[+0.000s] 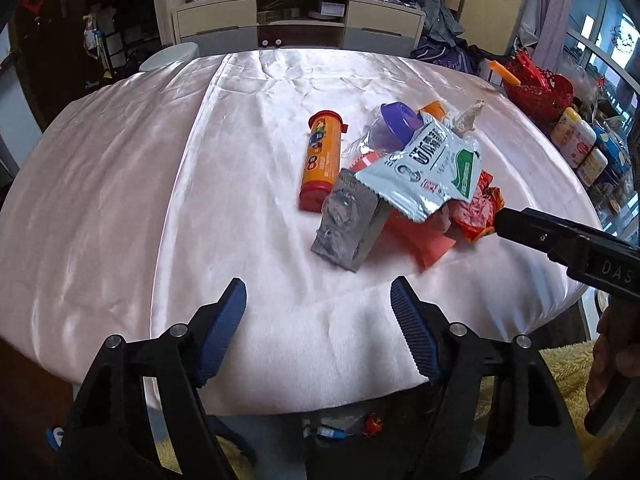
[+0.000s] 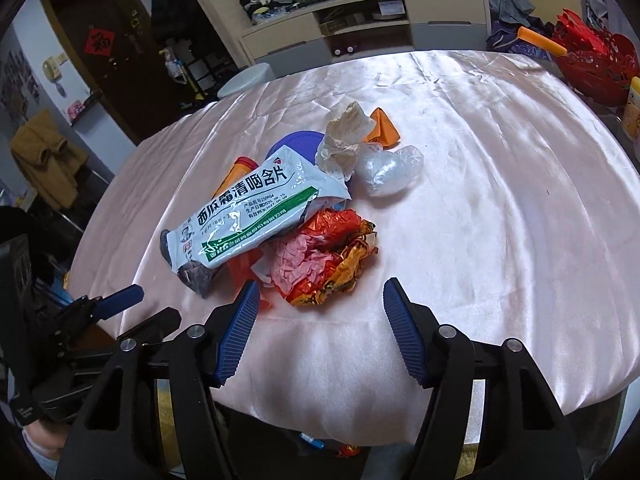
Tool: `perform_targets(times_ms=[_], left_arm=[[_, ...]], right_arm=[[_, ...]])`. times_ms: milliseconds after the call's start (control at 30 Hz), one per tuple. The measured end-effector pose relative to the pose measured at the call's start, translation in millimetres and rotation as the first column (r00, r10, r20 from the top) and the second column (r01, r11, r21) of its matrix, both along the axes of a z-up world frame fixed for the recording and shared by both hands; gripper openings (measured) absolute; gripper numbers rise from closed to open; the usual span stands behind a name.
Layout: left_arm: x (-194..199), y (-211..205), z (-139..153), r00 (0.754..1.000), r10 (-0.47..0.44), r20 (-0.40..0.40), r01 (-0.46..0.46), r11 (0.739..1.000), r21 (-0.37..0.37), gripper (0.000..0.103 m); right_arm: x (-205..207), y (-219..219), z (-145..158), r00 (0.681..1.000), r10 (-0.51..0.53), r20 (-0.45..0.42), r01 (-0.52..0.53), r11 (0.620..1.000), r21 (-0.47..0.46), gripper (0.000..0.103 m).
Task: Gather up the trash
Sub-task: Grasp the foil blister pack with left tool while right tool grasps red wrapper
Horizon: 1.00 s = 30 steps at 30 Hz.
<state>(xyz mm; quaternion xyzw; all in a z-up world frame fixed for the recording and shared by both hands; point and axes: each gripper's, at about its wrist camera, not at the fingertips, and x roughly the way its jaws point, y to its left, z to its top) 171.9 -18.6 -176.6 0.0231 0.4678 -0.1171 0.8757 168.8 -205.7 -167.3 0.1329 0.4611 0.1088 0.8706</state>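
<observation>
A heap of trash lies on a table with a shiny pink cloth (image 1: 120, 200). It holds an orange tube with red caps (image 1: 322, 160), a grey carton (image 1: 348, 224), a white and green lozenge bag (image 1: 424, 168) (image 2: 248, 216), crumpled red and orange foil wrappers (image 2: 332, 256), a purple lid (image 1: 400, 120), a crumpled paper wad (image 2: 344, 140) and a clear plastic bag (image 2: 388, 172). My left gripper (image 1: 318, 304) is open and empty, short of the carton. My right gripper (image 2: 318, 304) is open and empty, just short of the foil wrappers.
A red basket (image 2: 596, 64) and several bottles (image 1: 580, 148) stand at the table's right edge. A TV cabinet (image 1: 300, 20) with piled clothes is behind. Small items lie on the floor below the table's near edge (image 1: 340, 428).
</observation>
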Motion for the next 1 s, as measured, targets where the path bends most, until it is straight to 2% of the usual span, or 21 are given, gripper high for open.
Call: perform_targets(times_ms=[333,367,400,433,633,667,1000], left_arm=[[29.2,-11.6,-6.6,1.0,-0.013,0.0,0.013,1.0,0.001,0.07],[31.1,-12.2,-8.4,1.0,-0.014,-0.002,0.014,1.0,0.004,0.069],[32.8,-12.8,-10.1,1.0,-0.016,-0.005,0.016,1.0,0.004,0.066],[34.2,-12.4,-11.4,1.0,-0.021,-0.01,0.021,1.0,-0.002,0.059],[34.9,-9.5,-12.9,0.999,-0.034,-0.014,0.034,0.999,-0.011,0.023],[33.5,-9.0,-12.1,0.999,-0.031,-0.012,0.031,0.999,-0.01,0.02],[10.9,-0.2,8.5,0.999,-0.017,0.036,0.018,1.0,-0.019,0.018]], right_arm=[[16.4,7.7,-17.0,0.999,0.015,-0.038,-0.015,1.0,0.019,0.065],[17.8,6.7,-18.5,0.999,0.014,-0.038,-0.013,1.0,0.019,0.062],[18.2,6.3,-19.5,0.999,0.013,-0.039,-0.012,1.0,0.022,0.051],[18.9,5.8,-19.6,0.999,0.013,-0.039,-0.012,1.0,0.029,0.048],[14.3,3.2,-11.2,1.0,0.012,-0.008,-0.012,1.0,0.022,0.044],[13.6,1.9,-8.6,1.0,0.008,-0.001,-0.008,1.0,0.019,0.044],[-5.9,-15.9,16.4,0.997,-0.036,0.062,0.036,0.999,0.008,0.044]])
